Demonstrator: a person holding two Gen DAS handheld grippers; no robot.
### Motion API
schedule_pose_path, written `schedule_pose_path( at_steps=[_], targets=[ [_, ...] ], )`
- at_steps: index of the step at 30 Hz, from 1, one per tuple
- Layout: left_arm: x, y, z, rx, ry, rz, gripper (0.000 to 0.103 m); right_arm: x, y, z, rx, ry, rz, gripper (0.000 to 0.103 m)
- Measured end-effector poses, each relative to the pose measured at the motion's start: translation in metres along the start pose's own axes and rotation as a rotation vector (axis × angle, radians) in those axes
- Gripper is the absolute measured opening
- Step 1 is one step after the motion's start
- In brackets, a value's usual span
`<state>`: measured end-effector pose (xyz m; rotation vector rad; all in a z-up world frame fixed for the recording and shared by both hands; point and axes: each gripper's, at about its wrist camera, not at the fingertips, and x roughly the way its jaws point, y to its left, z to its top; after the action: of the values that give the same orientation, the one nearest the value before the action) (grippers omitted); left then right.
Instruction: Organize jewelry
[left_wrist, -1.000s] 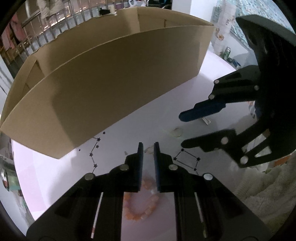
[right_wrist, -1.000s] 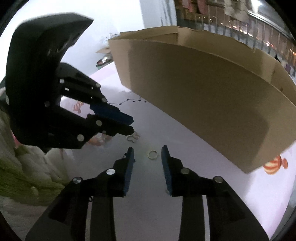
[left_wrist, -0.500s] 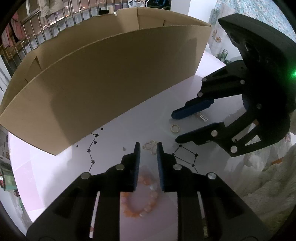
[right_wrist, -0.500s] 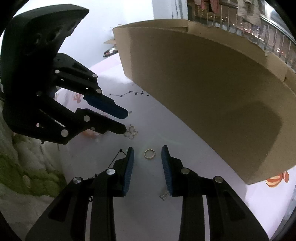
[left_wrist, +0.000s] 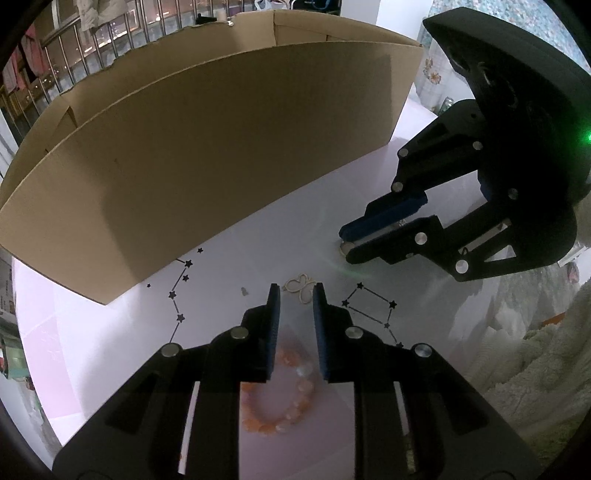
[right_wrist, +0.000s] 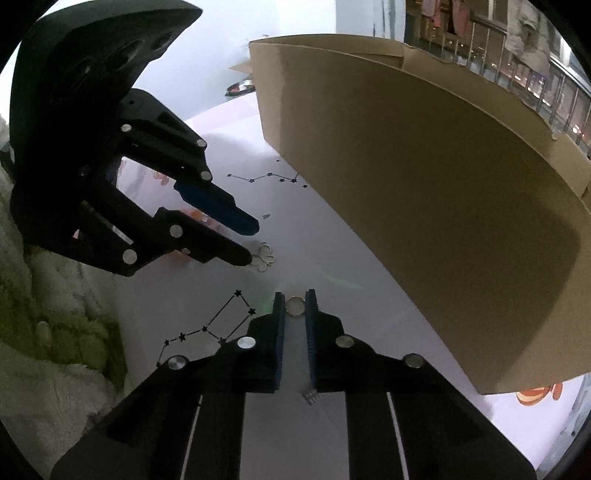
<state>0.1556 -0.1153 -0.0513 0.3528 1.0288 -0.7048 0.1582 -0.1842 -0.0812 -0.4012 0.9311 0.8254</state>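
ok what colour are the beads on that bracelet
Orange and pale pink beads on the bracelet, best seen in the left wrist view.

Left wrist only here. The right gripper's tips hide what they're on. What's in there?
Observer: A ring, flat on the table, between the right gripper's pads. The jaws are closing and the pads meet its sides.
Operator: And from the side, where are my left tips relative to the butterfly?
Observer: The left gripper's lower fingertip sits at the butterfly's edge, and the upper one is clear of it. I can't tell if the lower one touches.
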Motion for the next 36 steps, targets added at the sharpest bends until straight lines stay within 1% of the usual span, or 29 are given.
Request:
schedule_pose_path(
  at_steps=[2,4,6,9,12,14,22,25,29,33,36],
  targets=[
    [0.000,0.000,0.000,0.000,-0.001,0.001,0.017,-0.002,-0.001,-0.001,0.000,0.000,0.002,0.011],
    [0.001,0.001,-0.001,0.001,-0.002,0.006,0.019,-0.001,-0.003,-0.001,0.014,-0.003,0.011,0.011],
    [0.002,-0.001,-0.002,0.007,-0.005,0.016,0.027,0.000,-0.006,-0.001,0.033,-0.008,0.009,0.011],
    [0.002,-0.004,-0.003,0.021,-0.004,0.024,0.032,-0.002,-0.009,-0.003,0.056,-0.014,-0.009,0.011],
    [0.008,-0.008,-0.005,0.039,0.000,0.039,0.033,-0.003,-0.011,-0.005,0.080,-0.017,-0.021,0.011],
    [0.010,-0.009,-0.002,0.035,0.005,0.044,0.033,-0.003,-0.011,-0.005,0.088,-0.017,-0.029,0.011],
    [0.018,-0.012,0.015,-0.047,0.050,0.080,0.033,-0.006,-0.010,-0.008,0.116,-0.040,-0.034,0.011],
    [0.019,-0.016,0.018,-0.049,0.057,0.084,0.028,-0.005,-0.009,-0.008,0.115,-0.044,-0.036,0.011],
    [0.023,-0.021,0.025,-0.040,0.068,0.077,0.019,-0.006,-0.009,-0.009,0.115,-0.049,-0.032,0.011],
    [0.026,-0.019,0.031,-0.054,0.074,0.062,0.019,-0.005,-0.011,-0.010,0.117,-0.055,-0.029,0.011],
    [0.026,-0.015,0.030,-0.053,0.072,0.067,0.019,-0.007,-0.011,-0.011,0.118,-0.057,-0.029,0.011]
  ],
)
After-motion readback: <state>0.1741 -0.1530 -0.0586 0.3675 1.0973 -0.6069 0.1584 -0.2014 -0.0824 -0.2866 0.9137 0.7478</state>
